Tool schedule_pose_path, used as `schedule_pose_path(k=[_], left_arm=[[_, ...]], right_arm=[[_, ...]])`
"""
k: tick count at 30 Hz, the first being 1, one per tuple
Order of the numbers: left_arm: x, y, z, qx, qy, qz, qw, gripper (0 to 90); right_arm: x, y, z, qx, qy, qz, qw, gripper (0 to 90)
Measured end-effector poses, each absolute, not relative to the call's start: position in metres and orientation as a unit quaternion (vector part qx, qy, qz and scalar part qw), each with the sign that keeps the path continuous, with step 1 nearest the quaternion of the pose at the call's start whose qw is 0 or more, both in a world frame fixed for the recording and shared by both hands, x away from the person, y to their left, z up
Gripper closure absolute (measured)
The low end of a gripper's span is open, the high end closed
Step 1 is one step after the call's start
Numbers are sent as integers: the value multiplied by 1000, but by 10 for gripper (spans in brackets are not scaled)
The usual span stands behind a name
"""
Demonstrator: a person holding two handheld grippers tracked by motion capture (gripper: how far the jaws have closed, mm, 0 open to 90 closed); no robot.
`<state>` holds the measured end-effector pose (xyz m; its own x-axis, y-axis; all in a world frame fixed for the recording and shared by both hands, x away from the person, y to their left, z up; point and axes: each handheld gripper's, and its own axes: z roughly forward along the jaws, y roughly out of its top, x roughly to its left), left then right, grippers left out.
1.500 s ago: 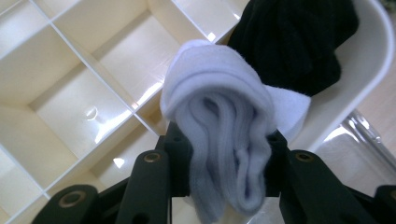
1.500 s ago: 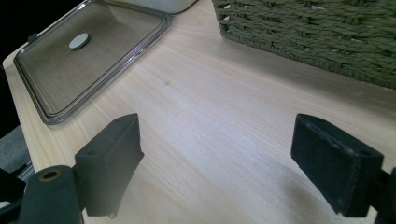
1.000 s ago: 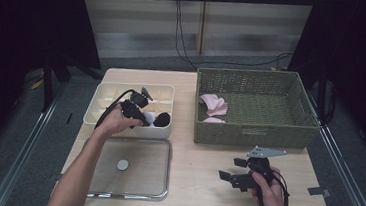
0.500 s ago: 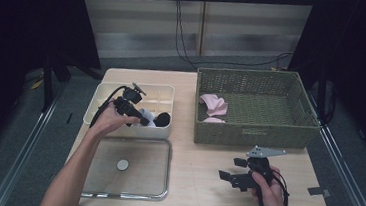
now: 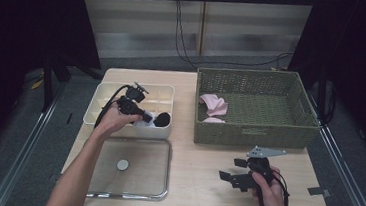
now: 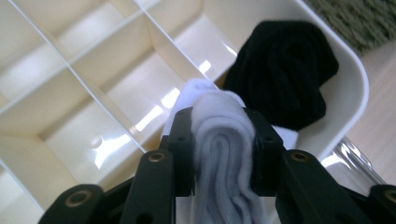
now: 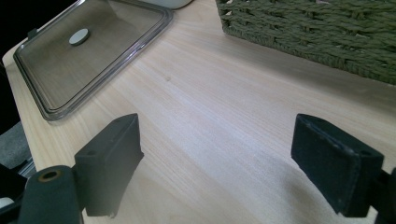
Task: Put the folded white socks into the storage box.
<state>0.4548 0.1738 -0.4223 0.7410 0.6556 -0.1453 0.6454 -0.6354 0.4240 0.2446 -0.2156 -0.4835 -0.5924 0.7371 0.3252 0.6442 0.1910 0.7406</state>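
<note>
Left gripper [image 6: 223,154] sits centre-left in our high view, forearm up from bottom left, jaws just closed, pads pressing on what's between them. Right gripper [image 7: 233,154] lower right, hand low, jaws wide apart, nothing between them.

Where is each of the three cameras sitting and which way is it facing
High view: fixed above the person's side, looking forward and down on the table; both forearms and both tongs show.
Left gripper view: rides the left tongs, looking into the divided cream box; its black jaws have just been closing and press a white rolled sock.
Right gripper view: rides the right tongs, looking low across the table; its jaws stand wide apart.
Shared: high and right gripper views both show the clear lid and green basket.
</note>
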Motion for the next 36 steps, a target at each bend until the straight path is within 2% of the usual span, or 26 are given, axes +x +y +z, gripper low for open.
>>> schedule_pose_path(k=[11,13,19,27,31,36], left_arm=[[462,161,-444,918,357,0,174,697],[463,164,-446,914,361,-9,187,696],[459,166,-447,909,365,9,201,682],[453,177,-443,895,372,20,244,582],[451,186,-436,883,381,20,274,439],[449,192,-432,875,384,21,293,427]], right_arm=[[242,-217,-483,452,767,453,49,159],[242,-217,-482,449,768,454,51,159],[243,-218,-483,454,766,452,48,159],[244,-217,-483,453,766,452,50,159],[245,-217,-483,452,767,453,50,159],[246,-215,-483,456,765,453,48,159]])
